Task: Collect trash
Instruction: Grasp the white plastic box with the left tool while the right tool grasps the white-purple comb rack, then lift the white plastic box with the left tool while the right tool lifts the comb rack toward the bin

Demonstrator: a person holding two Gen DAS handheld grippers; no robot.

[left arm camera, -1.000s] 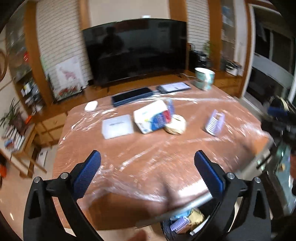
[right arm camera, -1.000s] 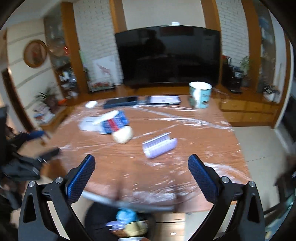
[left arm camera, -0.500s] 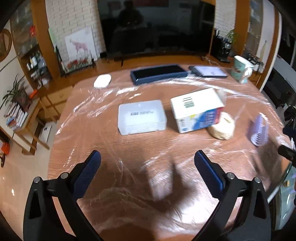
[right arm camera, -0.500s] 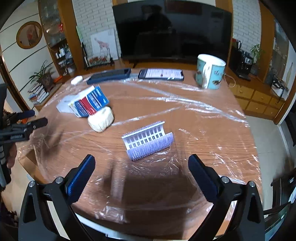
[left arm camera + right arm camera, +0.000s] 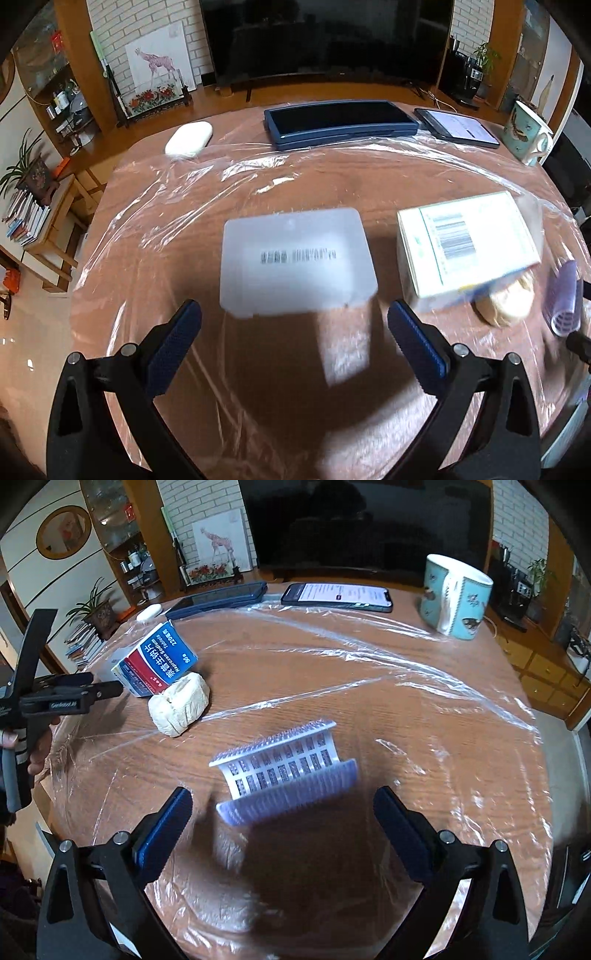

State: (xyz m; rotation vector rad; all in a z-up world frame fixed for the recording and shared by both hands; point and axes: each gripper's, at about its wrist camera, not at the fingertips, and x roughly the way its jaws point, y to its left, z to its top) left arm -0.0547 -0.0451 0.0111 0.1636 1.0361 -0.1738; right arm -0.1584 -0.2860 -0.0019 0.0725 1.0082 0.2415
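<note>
My left gripper [image 5: 295, 328] is open and empty, hovering just short of a flat translucent white plastic box [image 5: 295, 260] on the wooden table. A white medicine carton [image 5: 467, 247] lies to its right, blue and red in the right wrist view [image 5: 155, 664]. A crumpled white paper wad [image 5: 180, 704] rests against the carton. My right gripper [image 5: 282, 819] is open and empty, just short of a curved purple and white spiked plastic piece [image 5: 284, 771]. The left gripper also shows at the left edge of the right wrist view [image 5: 66, 696].
Clear plastic film [image 5: 369, 657] covers the table. At the far edge lie a white oval case [image 5: 188, 138], a dark blue tablet case [image 5: 340, 122] and a lit phone [image 5: 336, 596]. A teal mug [image 5: 456, 596] stands at the far right. A TV is behind.
Both grippers have moved forward and down over the table, off the bin of trash at the near edge. The white box and the purple piece are now close in front of them.
</note>
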